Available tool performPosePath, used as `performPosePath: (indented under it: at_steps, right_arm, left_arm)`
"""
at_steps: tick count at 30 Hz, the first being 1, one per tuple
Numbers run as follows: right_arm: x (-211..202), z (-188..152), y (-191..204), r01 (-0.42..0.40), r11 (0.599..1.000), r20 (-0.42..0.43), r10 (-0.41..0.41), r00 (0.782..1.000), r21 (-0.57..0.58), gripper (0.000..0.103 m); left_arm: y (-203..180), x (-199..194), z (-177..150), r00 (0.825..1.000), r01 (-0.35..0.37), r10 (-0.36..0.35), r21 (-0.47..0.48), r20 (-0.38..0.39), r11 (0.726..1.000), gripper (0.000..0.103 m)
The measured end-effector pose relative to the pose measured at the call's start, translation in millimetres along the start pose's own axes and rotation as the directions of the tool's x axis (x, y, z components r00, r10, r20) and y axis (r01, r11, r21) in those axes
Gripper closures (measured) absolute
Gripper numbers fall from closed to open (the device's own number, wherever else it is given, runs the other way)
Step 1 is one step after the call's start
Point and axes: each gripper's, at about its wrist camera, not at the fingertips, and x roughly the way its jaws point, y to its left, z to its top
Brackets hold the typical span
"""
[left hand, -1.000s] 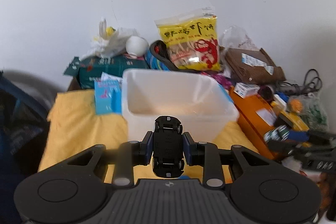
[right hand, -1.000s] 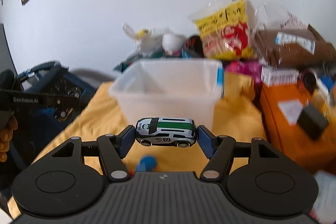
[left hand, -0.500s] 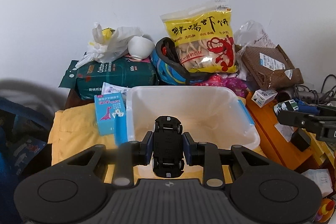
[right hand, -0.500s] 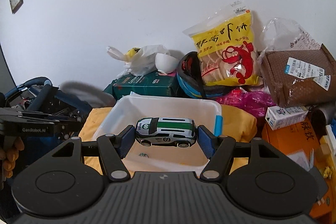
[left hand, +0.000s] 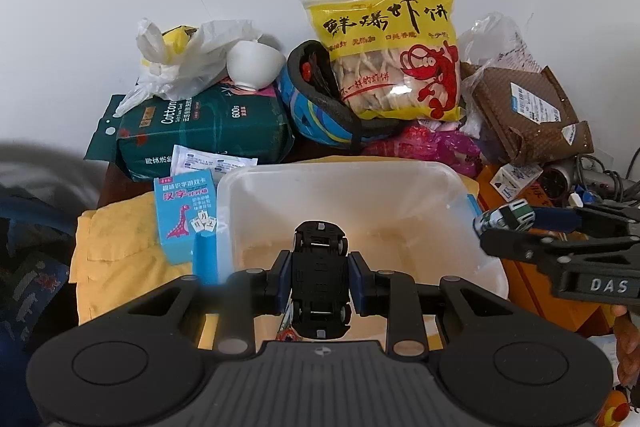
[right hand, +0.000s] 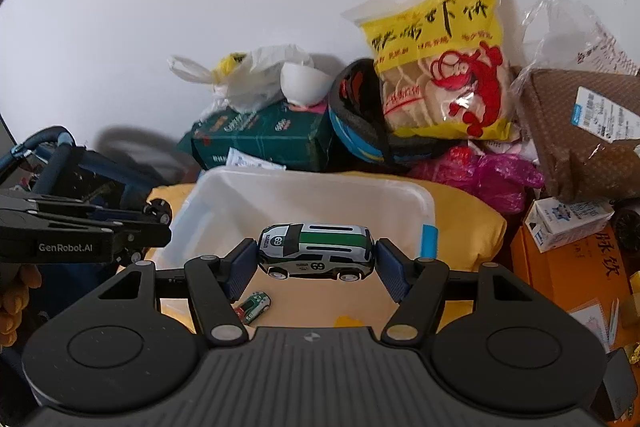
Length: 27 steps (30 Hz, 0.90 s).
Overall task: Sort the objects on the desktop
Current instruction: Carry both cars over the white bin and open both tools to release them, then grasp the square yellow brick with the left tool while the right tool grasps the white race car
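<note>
My left gripper is shut on a black toy car, held belly-up over the near part of a translucent white plastic bin. In the right wrist view my right gripper is shut on a white and green toy car marked 69, gripped nose to tail above the same bin. A small green and red toy car lies on the bin's floor. The right gripper with its car also shows at the bin's right rim in the left view.
The bin sits on a yellow cloth. Behind it are a green cotton-pad pack, a white bowl, a yellow prawn-cracker bag and a brown parcel. A blue card box lies left, an orange box right.
Both grippers have moved forward toward the wall with their cars, from in front of the bin to over it. The bin's inside and the small car on its floor have come into view.
</note>
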Motion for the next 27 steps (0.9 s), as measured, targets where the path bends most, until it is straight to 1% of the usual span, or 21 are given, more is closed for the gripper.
performPosePath:
  at_steps: [3, 4, 5, 6, 8, 10, 13, 15, 16, 17, 19, 21, 22, 23, 24, 27]
  right_arm:
    - [11, 4, -2, 0.006, 1.000, -0.032, -0.006, 0.999, 0.010, 0.035]
    - [14, 6, -3, 0.010, 1.000, -0.038, -0.009, 0.999, 0.018, 0.035]
    - [16, 7, -3, 0.016, 1.000, -0.040, -0.015, 0.999, 0.022, 0.035]
    - [18, 9, -3, 0.030, 0.999, -0.038, -0.029, 0.999, 0.023, 0.030]
    - [18, 10, -3, 0.046, 0.999, -0.019, -0.045, 0.999, 0.024, 0.025]
    - [14, 6, -3, 0.046, 0.999, -0.014, -0.045, 0.999, 0.020, 0.025]
    - [3, -11, -1, 0.032, 0.999, 0.007, -0.032, 0.999, 0.006, 0.025]
    - [-10, -32, 6, 0.027, 0.999, 0.031, -0.026, 0.999, -0.022, 0.025]
    - [-18, -50, 10, 0.021, 0.999, 0.037, -0.020, 0.999, -0.041, 0.025]
    - [-25, -68, 15, 0.017, 0.998, 0.043, -0.015, 0.999, -0.055, 0.025]
    - [-36, -103, 22, 0.017, 0.996, 0.038, -0.014, 0.999, -0.082, 0.025]
    - [-47, -147, 32, 0.018, 0.993, 0.028, -0.015, 0.999, -0.112, 0.025]
    - [-51, -168, 37, 0.016, 0.993, 0.012, -0.015, 1.000, -0.121, 0.025]
    - [-54, -193, 42, -0.002, 0.993, -0.015, 0.000, 1.000, -0.120, 0.026]
    - [-56, -210, 46, -0.017, 0.994, -0.034, 0.013, 0.999, -0.112, 0.027]
    - [-58, -261, 61, -0.047, 0.993, -0.093, 0.036, 0.995, -0.109, 0.031]
  left_arm:
    - [-1, 5, 7, 1.000, -0.010, 0.010, -0.004, -0.007, 1.000, 0.069]
    - [-1, 6, 8, 1.000, -0.016, 0.016, -0.005, -0.007, 1.000, 0.065]
    - [-1, 8, 10, 1.000, -0.023, 0.023, -0.005, -0.008, 1.000, 0.053]
    - [0, 8, 9, 0.999, -0.040, 0.040, -0.010, 0.004, 0.999, 0.048]
    - [2, 6, 5, 0.998, -0.059, 0.059, -0.012, 0.026, 0.998, 0.046]
    - [5, 4, -3, 0.998, -0.056, 0.056, -0.003, 0.032, 0.998, 0.046]
    - [10, -7, -29, 0.996, -0.062, 0.060, 0.022, 0.066, 0.998, 0.046]
    - [11, -20, -59, 0.993, -0.054, 0.048, 0.047, 0.111, 0.997, 0.046]
    - [12, -26, -78, 0.990, -0.049, 0.042, 0.051, 0.131, 0.997, 0.046]
    - [12, -32, -101, 0.989, -0.041, 0.033, 0.056, 0.143, 0.998, 0.046]
    - [12, -37, -140, 0.989, -0.040, 0.030, 0.065, 0.143, 0.997, 0.046]
    - [11, -39, -179, 0.991, -0.047, 0.038, 0.069, 0.129, 0.996, 0.046]
    - [11, -38, -199, 0.992, -0.051, 0.044, 0.056, 0.115, 0.997, 0.046]
    - [12, -37, -216, 0.994, -0.045, 0.041, 0.040, 0.099, 0.998, 0.046]
    - [12, -35, -233, 0.996, -0.043, 0.041, 0.026, 0.083, 0.999, 0.046]
    - [7, -25, -264, 0.998, -0.062, 0.060, 0.030, 0.036, 0.998, 0.046]
